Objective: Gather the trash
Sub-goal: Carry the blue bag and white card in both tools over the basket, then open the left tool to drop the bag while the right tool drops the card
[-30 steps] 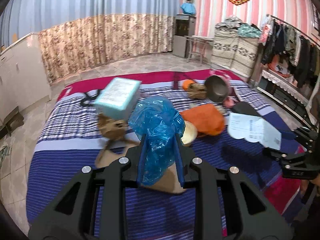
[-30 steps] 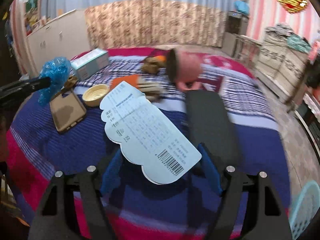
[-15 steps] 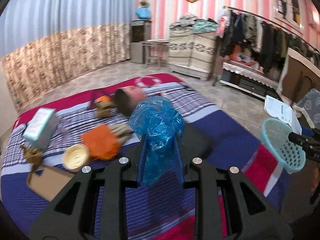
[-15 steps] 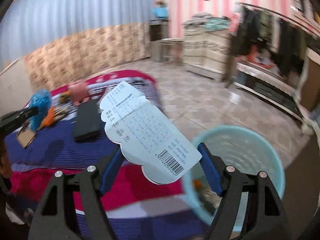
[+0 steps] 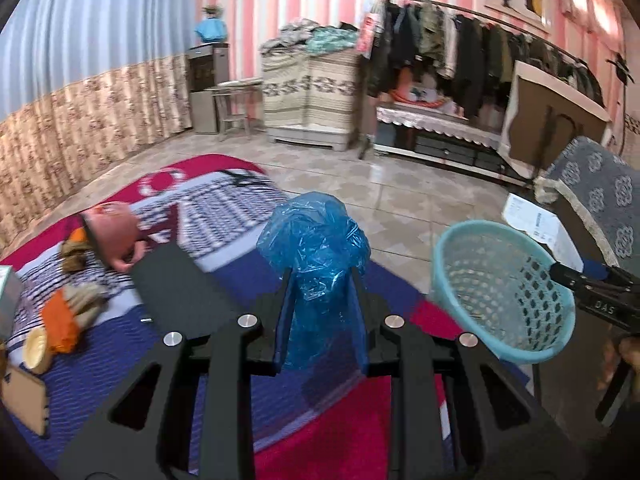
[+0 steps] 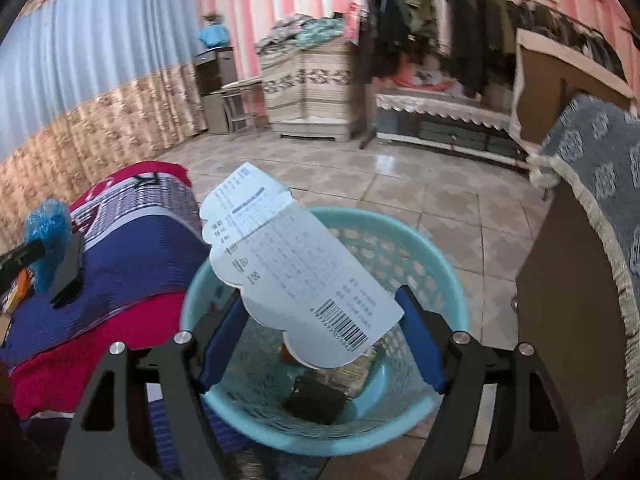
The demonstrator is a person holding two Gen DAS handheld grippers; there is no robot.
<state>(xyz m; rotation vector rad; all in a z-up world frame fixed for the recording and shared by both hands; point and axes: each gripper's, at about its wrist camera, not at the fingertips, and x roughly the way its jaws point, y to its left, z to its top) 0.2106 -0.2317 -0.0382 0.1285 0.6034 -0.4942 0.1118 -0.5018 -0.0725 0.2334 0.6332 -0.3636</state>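
The blue plastic bag (image 5: 316,248) is clenched between the jaws of your left gripper (image 5: 320,292), crumpled and bulging above them, held over the edge of the bed (image 5: 256,280). The white card (image 6: 292,268) with a barcode spans the wide-set jaws of your right gripper (image 6: 320,340), grasped by its edges, right above the light-blue basket (image 6: 448,264). The basket stands on the tiled floor (image 6: 400,184) just beside the bed, with a dark item and some orange scraps at its bottom.
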